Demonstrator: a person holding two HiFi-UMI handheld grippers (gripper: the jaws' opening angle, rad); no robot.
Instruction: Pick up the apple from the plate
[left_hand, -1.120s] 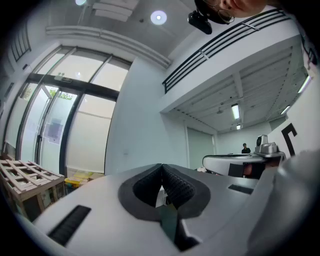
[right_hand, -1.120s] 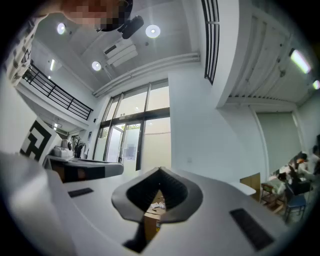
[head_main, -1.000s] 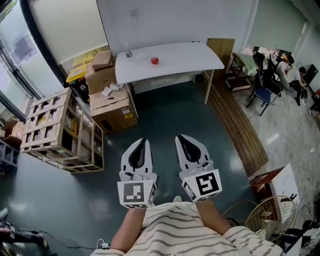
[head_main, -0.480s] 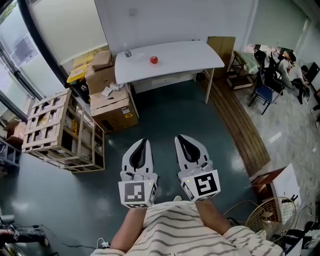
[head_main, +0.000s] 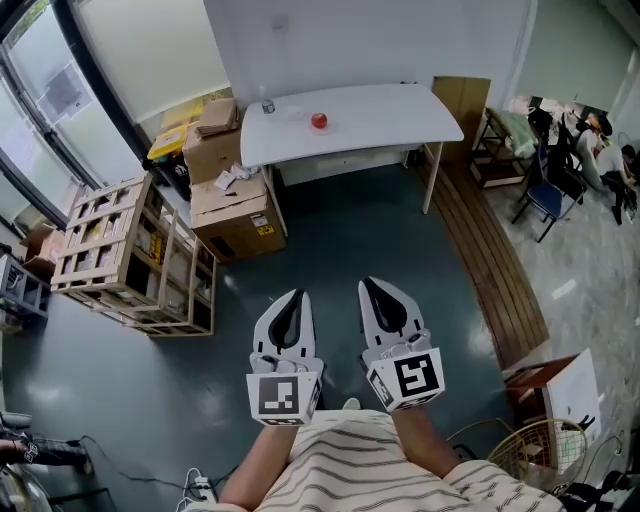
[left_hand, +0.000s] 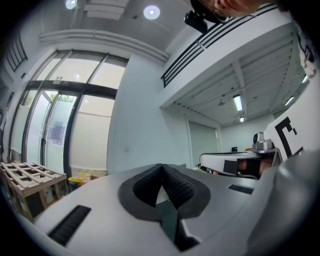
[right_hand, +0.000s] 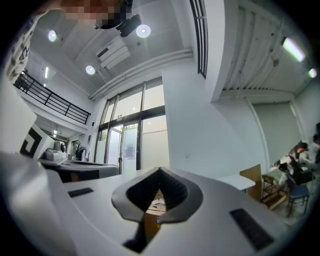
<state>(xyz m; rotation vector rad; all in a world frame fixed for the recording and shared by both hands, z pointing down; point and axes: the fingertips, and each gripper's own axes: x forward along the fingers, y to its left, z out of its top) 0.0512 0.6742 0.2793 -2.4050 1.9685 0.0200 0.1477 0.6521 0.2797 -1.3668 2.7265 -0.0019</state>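
A red apple (head_main: 318, 121) rests on the white table (head_main: 400, 112) against the far wall, well ahead of me across the dark floor. Its plate is hard to tell from the white tabletop. A small bottle (head_main: 267, 106) stands to the apple's left. My left gripper (head_main: 293, 299) and right gripper (head_main: 372, 288) are held side by side in front of my striped shirt, pointing toward the table and far from it. In the left gripper view the left gripper (left_hand: 161, 167) is shut and holds nothing. The right gripper (right_hand: 160, 171) likewise has its pads meeting at the tip.
Cardboard boxes (head_main: 230, 205) are stacked beside the table's left end, with a wooden crate (head_main: 125, 255) further left. A wood-plank strip (head_main: 490, 250) runs along the right. Chairs and seated people (head_main: 575, 160) are at the far right. A wire basket (head_main: 530, 450) sits near my right side.
The view has shifted: the table, apple and boxes now sit slightly further right, and both grippers lie a little lower in the picture. The jaws stay shut.
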